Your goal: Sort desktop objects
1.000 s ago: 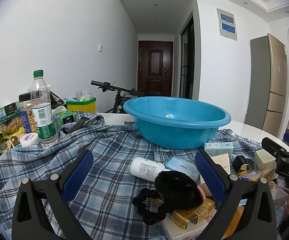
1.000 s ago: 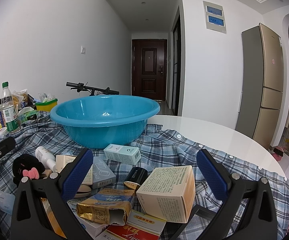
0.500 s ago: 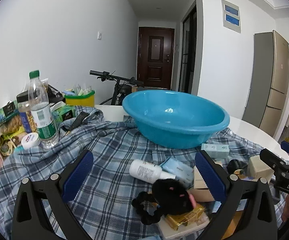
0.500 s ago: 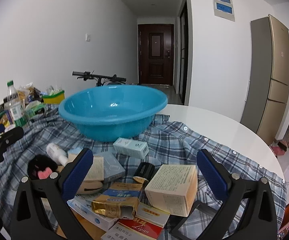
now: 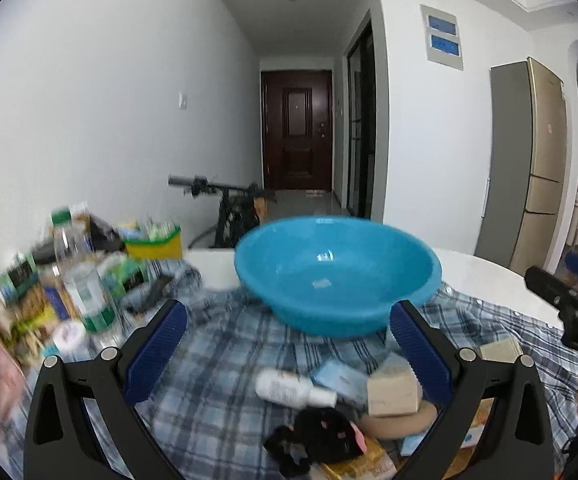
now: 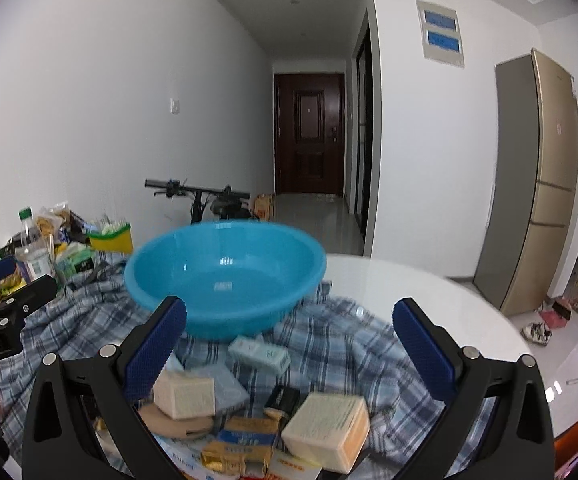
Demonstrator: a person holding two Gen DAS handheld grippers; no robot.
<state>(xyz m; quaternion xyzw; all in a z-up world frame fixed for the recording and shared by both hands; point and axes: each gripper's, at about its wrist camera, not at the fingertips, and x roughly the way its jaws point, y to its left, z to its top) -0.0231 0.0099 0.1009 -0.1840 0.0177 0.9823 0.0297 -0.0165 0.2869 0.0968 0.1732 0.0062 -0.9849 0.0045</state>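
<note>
An empty blue basin [image 5: 337, 276] stands on a plaid cloth [image 5: 209, 392]; it also shows in the right wrist view [image 6: 225, 276]. In front of it lies a pile: a white bottle [image 5: 289, 388], a black plush hair tie [image 5: 321, 436], a cream box [image 5: 391, 394], a teal box [image 6: 259, 354], a large cream box [image 6: 327, 430], a gold pack [image 6: 241, 446]. My left gripper [image 5: 287, 346] is open and empty, above the pile. My right gripper [image 6: 289, 346] is open and empty, above the boxes.
A water bottle [image 5: 85, 280], snack packs [image 5: 21, 296] and a yellow-green tub [image 5: 153, 240] crowd the table's left. The white round table [image 6: 429, 300] is bare at the right. A bicycle [image 6: 209, 200] stands behind; a fridge [image 6: 537, 184] at the right.
Both grippers have risen and pulled back, so the basin and the pile sit lower and smaller in view. Both stay open and empty.
</note>
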